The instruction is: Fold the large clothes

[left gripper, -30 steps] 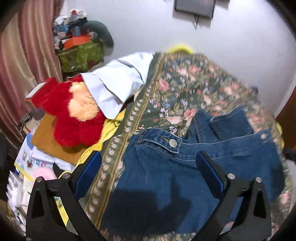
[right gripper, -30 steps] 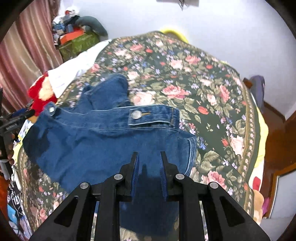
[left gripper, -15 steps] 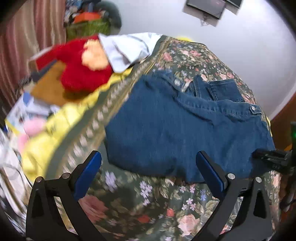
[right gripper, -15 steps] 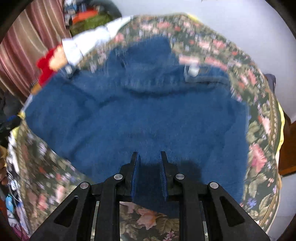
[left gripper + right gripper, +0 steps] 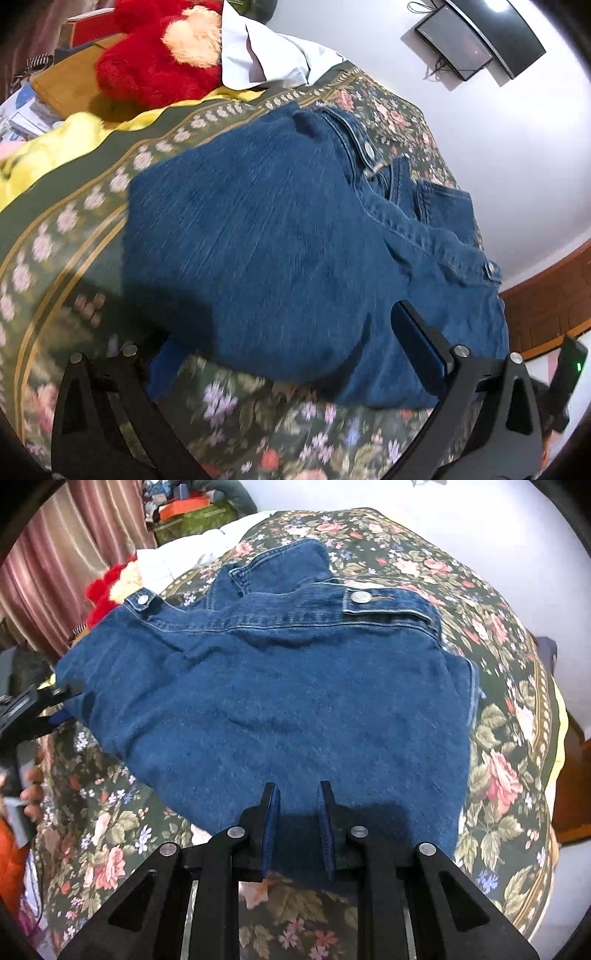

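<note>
A blue denim jacket lies folded on a bed with a floral cover; it also shows in the right wrist view, with metal buttons at its waistband. My left gripper is open wide at the jacket's near edge, its left finger low by the hem, touching nothing that I can see. My right gripper hovers over the jacket's near hem, jaws narrowly apart with nothing between them. The floral cover shows there too.
A red plush toy and a white pillow lie at the bed's far left. Yellow bedding, boxes and curtains are on the left. A wall screen hangs above. The left gripper body shows at left.
Both grippers have pulled back toward the jacket's near edge and tilted. The jacket now lies flatter and fills more of both views. The right gripper's narrow gap is unchanged.
</note>
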A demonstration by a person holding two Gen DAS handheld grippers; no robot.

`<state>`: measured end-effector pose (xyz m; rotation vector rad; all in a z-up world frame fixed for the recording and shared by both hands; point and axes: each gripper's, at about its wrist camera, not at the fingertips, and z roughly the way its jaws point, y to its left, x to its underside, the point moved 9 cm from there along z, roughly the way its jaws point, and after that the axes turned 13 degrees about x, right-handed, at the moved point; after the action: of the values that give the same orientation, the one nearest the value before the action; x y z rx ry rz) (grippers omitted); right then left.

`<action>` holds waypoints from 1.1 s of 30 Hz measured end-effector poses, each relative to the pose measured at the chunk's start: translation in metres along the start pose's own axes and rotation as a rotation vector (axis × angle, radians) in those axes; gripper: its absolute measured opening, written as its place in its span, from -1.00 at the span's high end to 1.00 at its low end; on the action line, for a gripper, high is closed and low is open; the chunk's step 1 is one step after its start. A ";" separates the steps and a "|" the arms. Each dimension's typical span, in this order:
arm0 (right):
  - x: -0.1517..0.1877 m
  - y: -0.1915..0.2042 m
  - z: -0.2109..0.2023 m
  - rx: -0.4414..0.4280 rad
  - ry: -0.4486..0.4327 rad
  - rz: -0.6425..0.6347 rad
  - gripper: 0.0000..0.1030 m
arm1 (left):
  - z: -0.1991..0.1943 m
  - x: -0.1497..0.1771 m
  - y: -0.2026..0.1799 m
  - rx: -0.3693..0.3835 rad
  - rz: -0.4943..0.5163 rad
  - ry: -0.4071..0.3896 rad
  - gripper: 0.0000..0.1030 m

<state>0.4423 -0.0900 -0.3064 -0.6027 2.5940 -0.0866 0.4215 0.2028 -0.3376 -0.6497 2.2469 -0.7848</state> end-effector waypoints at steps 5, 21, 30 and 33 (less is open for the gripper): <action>0.009 -0.008 -0.008 -0.038 0.024 0.050 0.67 | 0.012 -0.020 -0.003 -0.031 0.002 -0.042 -0.88; -0.025 0.052 -0.029 -0.204 0.020 0.086 0.67 | -0.048 -0.028 -0.072 -0.179 0.352 -0.147 0.31; -0.031 0.163 0.017 -0.355 0.177 -0.013 0.67 | -0.072 -0.014 -0.064 -0.236 0.384 -0.161 0.32; -0.022 0.184 0.039 -0.349 0.241 -0.035 0.67 | -0.070 -0.008 -0.053 -0.288 0.398 -0.160 0.33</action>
<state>0.4038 0.0869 -0.3619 -0.8039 2.8558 0.3071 0.3885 0.1953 -0.2566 -0.3574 2.2556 -0.2089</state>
